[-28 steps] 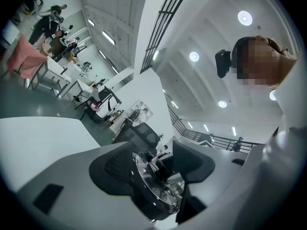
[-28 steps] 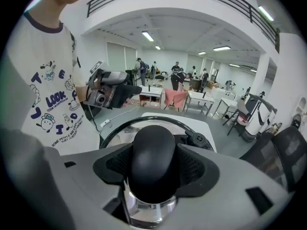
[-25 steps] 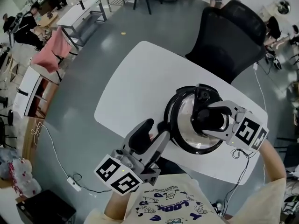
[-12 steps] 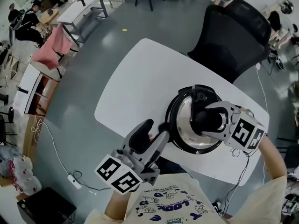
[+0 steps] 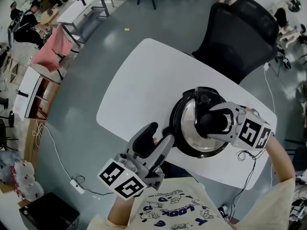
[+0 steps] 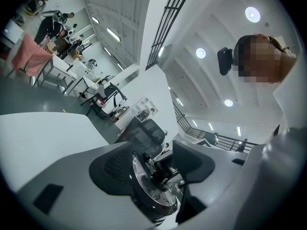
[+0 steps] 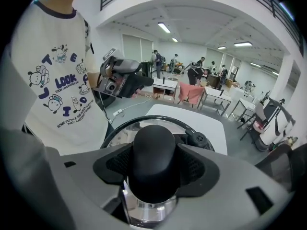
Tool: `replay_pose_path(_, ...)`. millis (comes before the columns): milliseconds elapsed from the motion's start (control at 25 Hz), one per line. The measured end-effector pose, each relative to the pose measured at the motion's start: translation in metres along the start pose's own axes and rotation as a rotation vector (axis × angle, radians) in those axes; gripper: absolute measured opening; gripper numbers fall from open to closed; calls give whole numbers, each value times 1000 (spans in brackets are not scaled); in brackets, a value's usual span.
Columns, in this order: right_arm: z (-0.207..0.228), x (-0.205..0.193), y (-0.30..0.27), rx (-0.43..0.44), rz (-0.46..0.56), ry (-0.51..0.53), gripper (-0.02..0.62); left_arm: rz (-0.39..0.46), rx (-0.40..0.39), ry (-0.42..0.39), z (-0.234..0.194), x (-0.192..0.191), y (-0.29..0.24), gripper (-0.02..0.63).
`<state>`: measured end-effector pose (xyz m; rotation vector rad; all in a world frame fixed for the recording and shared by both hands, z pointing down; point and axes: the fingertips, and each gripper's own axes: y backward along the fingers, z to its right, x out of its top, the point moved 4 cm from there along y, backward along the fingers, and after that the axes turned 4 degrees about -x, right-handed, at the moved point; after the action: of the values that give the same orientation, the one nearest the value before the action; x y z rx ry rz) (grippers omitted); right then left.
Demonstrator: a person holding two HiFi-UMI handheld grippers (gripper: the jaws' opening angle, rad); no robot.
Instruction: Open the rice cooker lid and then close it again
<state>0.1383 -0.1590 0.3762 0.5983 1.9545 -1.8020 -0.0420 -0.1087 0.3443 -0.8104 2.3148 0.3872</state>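
Left gripper [image 5: 159, 134] at near table [image 5: 139, 90] edge, jaws wide, nothing between them, aimed at rice cooker [image 5: 178, 137].

Cooker on near right of table; glass lid [image 5: 189, 128] appears on pot or just above it, which one unclear.

Right gripper [image 7: 153, 164] clamped on black lid knob [image 5: 208, 123], pads on both sides.

Advice: hold knob square, lid level and centred over rim, vertical travel only, no sideways drag. Left gripper free to steady pot body if it shifts.

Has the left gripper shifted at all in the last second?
No. The left gripper still sits at the table's near edge, just beside the cooker.
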Motion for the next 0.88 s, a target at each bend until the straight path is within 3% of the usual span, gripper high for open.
replay_pose_path(360,3,-2,1,23,33,-9,295,-23,-14,9,-1,-5,-9,268)
replay_pose_path(880,5,-2,1,62,0,25,295,-34,-26,-1,-1,-3,-8,268)
